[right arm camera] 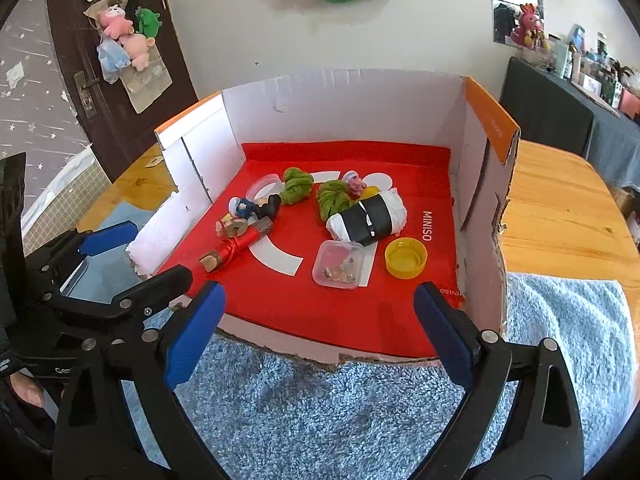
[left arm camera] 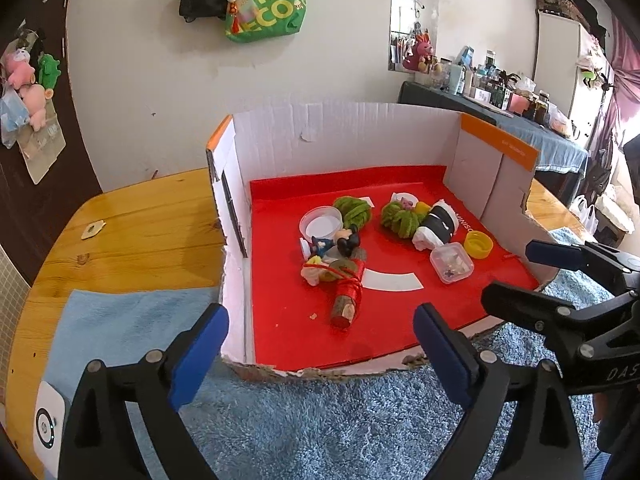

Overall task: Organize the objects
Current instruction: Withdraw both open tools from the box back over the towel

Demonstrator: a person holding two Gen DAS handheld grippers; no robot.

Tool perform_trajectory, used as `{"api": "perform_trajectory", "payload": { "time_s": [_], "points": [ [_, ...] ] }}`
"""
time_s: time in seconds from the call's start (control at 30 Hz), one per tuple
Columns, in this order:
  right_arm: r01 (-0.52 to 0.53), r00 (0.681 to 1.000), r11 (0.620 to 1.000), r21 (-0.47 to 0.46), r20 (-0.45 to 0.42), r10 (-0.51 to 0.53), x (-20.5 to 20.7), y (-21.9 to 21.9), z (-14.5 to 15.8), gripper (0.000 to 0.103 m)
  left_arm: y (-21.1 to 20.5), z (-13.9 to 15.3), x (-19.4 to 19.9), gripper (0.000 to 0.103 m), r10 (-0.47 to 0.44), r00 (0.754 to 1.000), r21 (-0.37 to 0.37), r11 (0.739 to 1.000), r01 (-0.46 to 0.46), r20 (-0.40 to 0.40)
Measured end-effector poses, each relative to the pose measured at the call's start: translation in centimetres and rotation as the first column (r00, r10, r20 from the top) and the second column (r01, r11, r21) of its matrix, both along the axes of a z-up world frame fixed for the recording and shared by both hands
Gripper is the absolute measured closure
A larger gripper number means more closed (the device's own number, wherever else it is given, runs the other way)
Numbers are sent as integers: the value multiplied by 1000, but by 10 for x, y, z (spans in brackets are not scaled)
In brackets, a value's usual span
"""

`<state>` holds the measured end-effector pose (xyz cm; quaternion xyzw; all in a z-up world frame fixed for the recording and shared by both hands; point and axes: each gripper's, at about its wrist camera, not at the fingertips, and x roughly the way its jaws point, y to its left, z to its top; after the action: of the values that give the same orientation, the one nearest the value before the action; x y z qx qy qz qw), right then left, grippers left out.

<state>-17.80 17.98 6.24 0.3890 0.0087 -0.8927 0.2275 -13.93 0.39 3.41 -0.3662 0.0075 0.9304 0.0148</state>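
An open-fronted cardboard box (left arm camera: pixel 344 136) with a red floor (right arm camera: pixel 304 304) holds small objects: a black-and-white roll (right arm camera: pixel 370 216), a clear square case (right arm camera: pixel 338 264), a yellow cap (right arm camera: pixel 405 257), two green yarn bundles (right arm camera: pixel 297 185), a round clear lid (left arm camera: pixel 321 222), a small figure (left arm camera: pixel 346 242) and a red-wrapped wooden stick (left arm camera: pixel 346 300). My left gripper (left arm camera: pixel 320 344) is open and empty in front of the box. My right gripper (right arm camera: pixel 318 328) is open and empty beside it, also at the box front.
The box stands on a blue fluffy mat (right arm camera: pixel 320 408) on a round wooden table (left arm camera: pixel 132 232). A white device (left arm camera: pixel 48 426) lies at the table's left edge. A wall with hanging bags is behind. A cluttered counter (left arm camera: pixel 492 104) stands far right.
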Motion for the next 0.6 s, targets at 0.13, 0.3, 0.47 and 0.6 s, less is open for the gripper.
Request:
{"api": "perform_trajectory", "payload": {
  "time_s": [0.13,0.3,0.47,0.6],
  "points": [
    [1,1000,1000,-4,-1,-1,3,0,1,7,0,0,3,8,4,1000,2,1000,-4,-3],
    [4,1000,1000,-6,-10,-4,7,1,3,6,0,0,6,0,15,1000,-9,1000,-15,0],
    [4,1000,1000,-3,-24,-4,15,1,5,6,1,1,12,0,15,1000,-17,1000,-15,-11],
    [5,1000,1000,-11,-29,-6,19,3,7,6,2,2,18,0,10,1000,-19,1000,-11,-18]
  ]
}}
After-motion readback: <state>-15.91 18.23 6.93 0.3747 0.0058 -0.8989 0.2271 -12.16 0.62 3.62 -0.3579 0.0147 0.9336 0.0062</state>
